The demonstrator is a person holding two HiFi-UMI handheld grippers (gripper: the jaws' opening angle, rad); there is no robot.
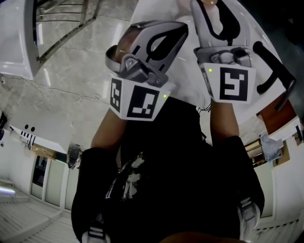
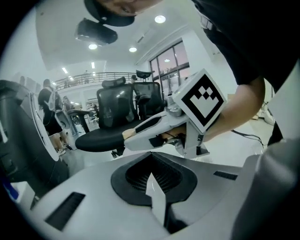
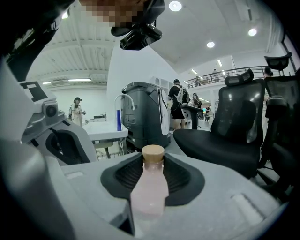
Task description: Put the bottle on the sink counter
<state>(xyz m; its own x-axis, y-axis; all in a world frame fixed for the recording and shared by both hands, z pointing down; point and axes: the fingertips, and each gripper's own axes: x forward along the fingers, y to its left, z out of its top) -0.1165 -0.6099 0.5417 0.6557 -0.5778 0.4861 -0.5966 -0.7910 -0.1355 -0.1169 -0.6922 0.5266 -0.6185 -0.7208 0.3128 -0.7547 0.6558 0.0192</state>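
Observation:
A pale pink bottle point(image 3: 150, 187) with a tan cork cap stands upright between the jaws of my right gripper point(image 3: 152, 176), which is shut on its body. In the head view the right gripper point(image 1: 214, 14) is raised in front of the person's chest, next to the left gripper point(image 1: 164, 35). In its own view the left gripper point(image 2: 152, 176) has its jaws together with nothing between them. The right gripper's tip point(image 2: 140, 131) with the cork shows just beyond it. No sink counter is in any view.
Black office chairs point(image 3: 234, 126) point(image 2: 112, 122) stand close ahead. A dark grey machine point(image 3: 145, 115) sits beside a white table point(image 3: 105, 129). People point(image 3: 177, 105) stand further back. The holder's black-clad body point(image 1: 171, 180) fills the lower head view.

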